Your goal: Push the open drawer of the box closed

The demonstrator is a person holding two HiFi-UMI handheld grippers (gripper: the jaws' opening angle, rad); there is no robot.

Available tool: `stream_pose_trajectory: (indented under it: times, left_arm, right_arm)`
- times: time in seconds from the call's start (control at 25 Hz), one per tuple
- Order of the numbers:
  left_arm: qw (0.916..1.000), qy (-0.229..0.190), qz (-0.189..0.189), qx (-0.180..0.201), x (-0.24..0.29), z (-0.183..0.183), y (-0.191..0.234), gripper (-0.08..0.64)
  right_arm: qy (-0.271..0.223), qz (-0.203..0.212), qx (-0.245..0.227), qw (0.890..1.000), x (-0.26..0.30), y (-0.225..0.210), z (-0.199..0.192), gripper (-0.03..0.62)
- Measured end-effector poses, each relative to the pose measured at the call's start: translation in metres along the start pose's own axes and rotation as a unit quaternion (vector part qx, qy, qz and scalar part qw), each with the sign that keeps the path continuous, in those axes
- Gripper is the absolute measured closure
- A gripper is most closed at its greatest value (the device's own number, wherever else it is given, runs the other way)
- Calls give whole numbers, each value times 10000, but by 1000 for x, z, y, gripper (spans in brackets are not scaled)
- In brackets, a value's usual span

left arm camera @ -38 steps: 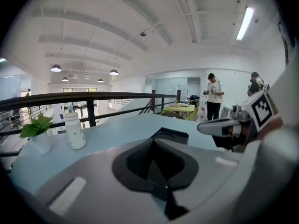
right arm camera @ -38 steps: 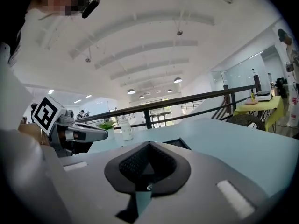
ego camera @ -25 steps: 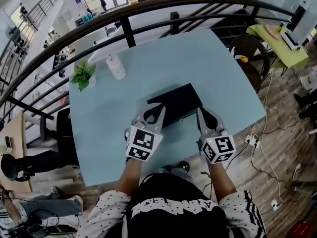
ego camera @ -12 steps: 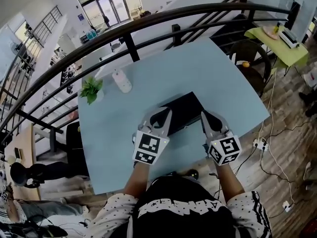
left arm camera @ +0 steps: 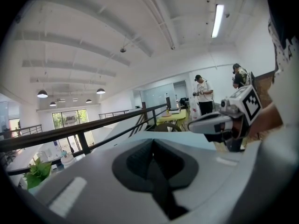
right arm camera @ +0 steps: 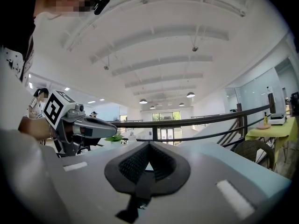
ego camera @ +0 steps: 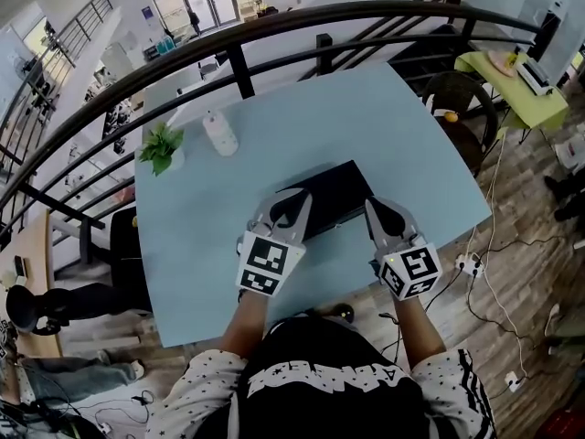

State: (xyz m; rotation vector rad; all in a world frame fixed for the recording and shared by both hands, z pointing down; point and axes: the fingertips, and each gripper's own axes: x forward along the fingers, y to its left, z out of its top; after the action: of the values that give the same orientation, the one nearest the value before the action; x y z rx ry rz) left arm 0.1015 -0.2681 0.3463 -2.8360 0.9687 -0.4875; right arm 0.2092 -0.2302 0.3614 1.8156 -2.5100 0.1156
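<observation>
A black box (ego camera: 329, 188) lies on the light blue table (ego camera: 411, 144) in the head view. Its drawer (ego camera: 345, 218) juts out a little on the side nearest me. My left gripper (ego camera: 294, 205) hovers over the box's near left corner, jaws shut and holding nothing. At the drawer's right end my right gripper (ego camera: 371, 210) is also shut and empty. Both gripper views tilt up toward the ceiling and miss the box. The left gripper (left arm camera: 152, 141) view shows its pads meeting, with the right gripper (left arm camera: 192, 125) beside it. The right gripper (right arm camera: 149, 144) view shows the same, with the left gripper (right arm camera: 113, 130) alongside.
A small green plant (ego camera: 162, 144) and a white bottle (ego camera: 219, 133) stand at the table's far left. A dark curved railing (ego camera: 274, 26) runs behind the table. A wicker chair (ego camera: 462, 99) and a green table (ego camera: 512, 71) stand to the right. Cables lie on the floor.
The head camera has wobbled. Both grippers stay shut at the near side of the box, with hardly any shift relative to it.
</observation>
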Motion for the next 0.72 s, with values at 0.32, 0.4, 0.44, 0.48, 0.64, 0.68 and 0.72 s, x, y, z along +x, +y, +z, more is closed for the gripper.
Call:
stream_pose_trajectory:
  times: [0.32,0.4,0.44,0.48,0.64,0.68,0.72]
  left_arm:
    - [9999,-34,108,-44,1,-3,3,560]
    - [9999,-38,106,-53,1,-4,2,560]
    - [9999,-33,105,-57,1,-5,2,560]
    - [9999,-26,105,-62,1,-5,2,560]
    - [9999,-2,119,-81,2,-8,3,560]
    - [9999,-3,125,-78,2,-8,3,560]
    - [9999,-6,130,-75,3,-8,3,560]
  right_arm:
    - [60,17,2,10000,2,1,-4,594]
    - [69,15,-5,10000,2,0,-4,594]
    - [69,14,-5,10000,1,0,-5,594]
    - [67,15,-6,10000,1,0,-4,594]
    - [45,26,-25,10000,2,-1,-2,594]
    - [37,29,-30,10000,2,-2,-2,594]
    - [29,30,-36,10000,3,-2,-1,594]
